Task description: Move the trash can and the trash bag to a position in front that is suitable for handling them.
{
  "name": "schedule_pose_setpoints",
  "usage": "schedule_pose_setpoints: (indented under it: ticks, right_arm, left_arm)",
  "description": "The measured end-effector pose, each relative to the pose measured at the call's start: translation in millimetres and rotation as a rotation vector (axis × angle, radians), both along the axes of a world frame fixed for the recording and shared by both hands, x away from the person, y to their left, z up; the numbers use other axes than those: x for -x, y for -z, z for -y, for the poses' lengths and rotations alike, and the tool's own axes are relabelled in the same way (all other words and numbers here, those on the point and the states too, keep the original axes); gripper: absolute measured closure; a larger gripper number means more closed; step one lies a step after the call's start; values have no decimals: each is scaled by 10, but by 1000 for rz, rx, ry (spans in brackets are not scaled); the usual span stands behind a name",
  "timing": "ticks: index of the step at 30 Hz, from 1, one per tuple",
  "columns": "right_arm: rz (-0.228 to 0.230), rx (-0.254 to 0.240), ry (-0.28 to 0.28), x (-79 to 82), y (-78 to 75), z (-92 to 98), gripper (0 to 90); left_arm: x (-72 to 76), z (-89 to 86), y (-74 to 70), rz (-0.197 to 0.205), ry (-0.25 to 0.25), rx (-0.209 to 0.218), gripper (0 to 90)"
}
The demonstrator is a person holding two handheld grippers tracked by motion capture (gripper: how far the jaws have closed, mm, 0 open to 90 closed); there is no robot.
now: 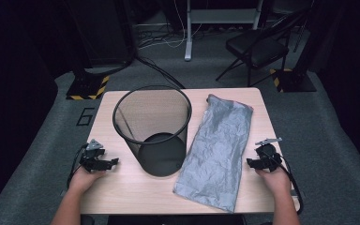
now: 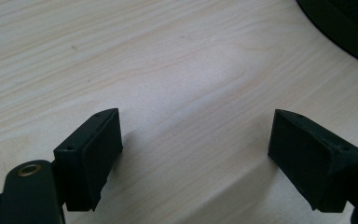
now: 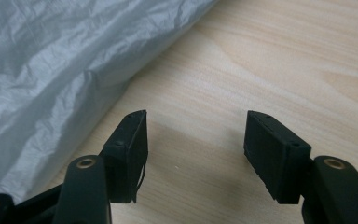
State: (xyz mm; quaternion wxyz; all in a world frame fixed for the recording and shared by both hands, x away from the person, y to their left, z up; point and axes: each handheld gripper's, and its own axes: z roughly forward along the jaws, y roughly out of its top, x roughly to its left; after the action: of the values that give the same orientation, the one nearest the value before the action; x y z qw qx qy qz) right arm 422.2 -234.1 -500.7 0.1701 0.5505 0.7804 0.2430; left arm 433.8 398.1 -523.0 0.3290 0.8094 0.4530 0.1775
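- A black mesh bin (image 1: 152,133) stands upright mid-surface (image 1: 122,187), a grey plastic bag (image 1: 218,150) lying flat just beside it.
- Left hand-held gripper (image 1: 115,161) rests near the bin, jaws wide, empty.
- Right hand-held gripper (image 1: 249,162), just beside the bag's edge, jaws apart, holds nothing.

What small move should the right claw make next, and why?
Probably the right claw should slide toward the bag and close on its near edge. The grey bag lies flat on the table beside the bin, untouched. Both claws stand open with nothing between their jaws, and the right one is already close to the bag.
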Motion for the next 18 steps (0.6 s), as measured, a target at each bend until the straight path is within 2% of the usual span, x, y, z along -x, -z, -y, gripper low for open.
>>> schedule_pose_setpoints:
  ticks: [1,3,5,6,11,12,15,17,18]
  right_arm:
    - [0,0,0,0,0,0,384]
    - [28,-14,8,6,-44,-11,374]
    - [45,-62,6,12,-89,-35,365]
    - [46,-99,-8,10,-110,-78,357]
    - [31,-132,-38,-16,-106,-169,338]
    - [20,-180,-45,-31,-98,-192,331]
    - [5,-189,-58,-38,-83,-213,315]
    - [-6,-172,-64,-35,-73,-241,315]
    - [-35,-146,-84,-28,-51,-271,318]
  left_arm:
    - [0,0,0,0,0,0,168]
    - [12,1,0,1,2,0,169]
    - [17,-2,-2,-3,5,-3,169]
    - [24,7,3,2,-1,3,169]
    - [39,5,1,3,12,-4,169]
    - [46,10,2,3,8,1,169]
    - [56,11,0,1,15,-2,169]
    - [58,10,-3,0,17,-8,169]
    - [60,12,-1,1,16,-6,169]
